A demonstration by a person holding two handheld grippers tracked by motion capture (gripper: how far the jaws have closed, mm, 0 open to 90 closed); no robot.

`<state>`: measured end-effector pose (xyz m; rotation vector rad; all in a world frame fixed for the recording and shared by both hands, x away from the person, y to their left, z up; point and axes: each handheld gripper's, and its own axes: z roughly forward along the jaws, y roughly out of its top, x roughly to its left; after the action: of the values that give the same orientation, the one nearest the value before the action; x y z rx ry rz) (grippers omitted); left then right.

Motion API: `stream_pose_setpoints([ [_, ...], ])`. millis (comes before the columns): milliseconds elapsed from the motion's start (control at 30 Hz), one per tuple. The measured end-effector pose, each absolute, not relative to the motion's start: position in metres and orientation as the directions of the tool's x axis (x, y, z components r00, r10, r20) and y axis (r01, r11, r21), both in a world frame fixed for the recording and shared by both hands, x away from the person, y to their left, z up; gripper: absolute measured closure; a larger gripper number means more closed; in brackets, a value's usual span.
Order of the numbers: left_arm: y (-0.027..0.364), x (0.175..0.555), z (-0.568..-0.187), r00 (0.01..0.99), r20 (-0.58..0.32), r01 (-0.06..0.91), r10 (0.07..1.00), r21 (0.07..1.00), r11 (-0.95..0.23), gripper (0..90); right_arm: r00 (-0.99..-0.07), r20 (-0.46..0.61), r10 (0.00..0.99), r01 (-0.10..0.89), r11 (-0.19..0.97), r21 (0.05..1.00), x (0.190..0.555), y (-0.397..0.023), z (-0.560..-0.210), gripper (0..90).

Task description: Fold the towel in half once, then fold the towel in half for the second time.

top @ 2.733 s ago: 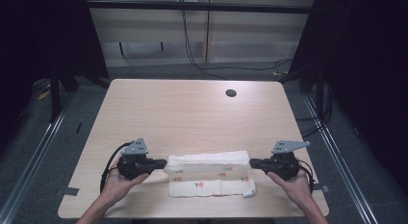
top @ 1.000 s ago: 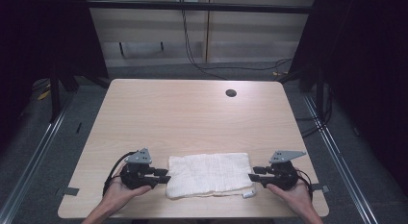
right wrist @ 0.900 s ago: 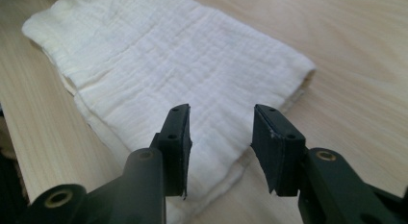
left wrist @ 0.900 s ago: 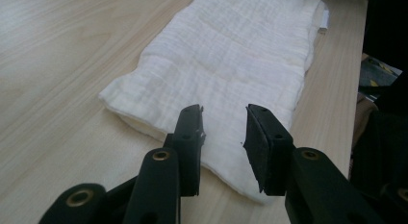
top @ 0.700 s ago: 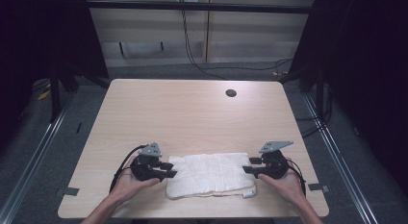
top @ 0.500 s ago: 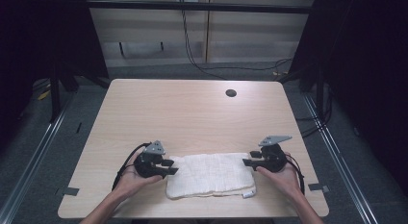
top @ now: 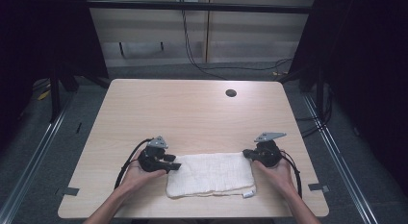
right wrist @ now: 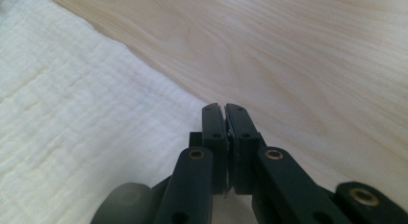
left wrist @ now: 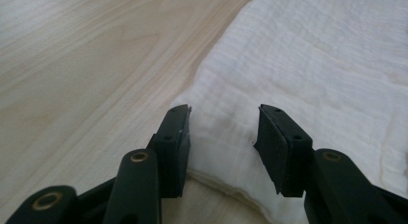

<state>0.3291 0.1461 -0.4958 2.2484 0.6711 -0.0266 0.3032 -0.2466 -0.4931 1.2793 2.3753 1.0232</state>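
- We see a folded white muslin cloth [top: 210, 174] lying flat on the light wooden bench [top: 192, 113], close to its near edge and roughly midway between the two near corners.
- The cloth has a small label at its near right corner; its layered edges show along the near side.
- Our left gripper [top: 169, 162], black with a grey three-cornered plate, sits at the cloth's left end. In the left gripper view its jaws have just been opening and stand apart at a middling width over the cloth's corner [left wrist: 226, 132]; the fabric lies between the pads, yet neither pad presses on it.
- Our right gripper [top: 248, 153] rests at the cloth's far right corner. In the right gripper view its jaws have just closed, pads [right wrist: 224, 132] meeting tight beside the cloth's edge [right wrist: 72, 113]; whether any fabric is pinched between them we cannot tell.
- A small dark round hole [top: 231, 93] sits in the bench near the far edge, well apart from the cloth.
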Motion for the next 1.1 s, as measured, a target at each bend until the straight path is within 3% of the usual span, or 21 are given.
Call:
stream_pose_setpoints([
  [100,0.144,0.328,-0.496,0.860,-0.228,0.476,0.456,0.679,-0.559,56.8,-0.578,0.109,0.809,0.630,0.357,0.689,0.303,-0.249,-0.494,86.8],
  [200,0.145,0.330,-0.495,0.854,-0.242,0.489,0.461,0.678,-0.550,54.5,-0.580,0.117,0.806,0.633,0.355,0.688,0.302,-0.248,-0.490,65.2],
  [367,0.150,0.337,-0.488,0.843,-0.235,0.500,0.484,0.674,-0.543,54.4,-0.603,0.112,0.790,0.597,0.354,0.720,0.293,-0.242,-0.473,55.2],
  [733,0.154,0.361,-0.483,0.818,-0.266,0.538,0.511,0.669,-0.514,49.3,-0.734,0.166,0.658,0.536,0.413,0.736,0.273,-0.193,-0.459,52.0],
  [1100,0.154,0.357,-0.483,0.823,-0.240,0.522,0.515,0.676,-0.520,47.5,-0.844,0.204,0.497,0.471,0.503,0.725,0.266,-0.124,-0.466,61.5],
])
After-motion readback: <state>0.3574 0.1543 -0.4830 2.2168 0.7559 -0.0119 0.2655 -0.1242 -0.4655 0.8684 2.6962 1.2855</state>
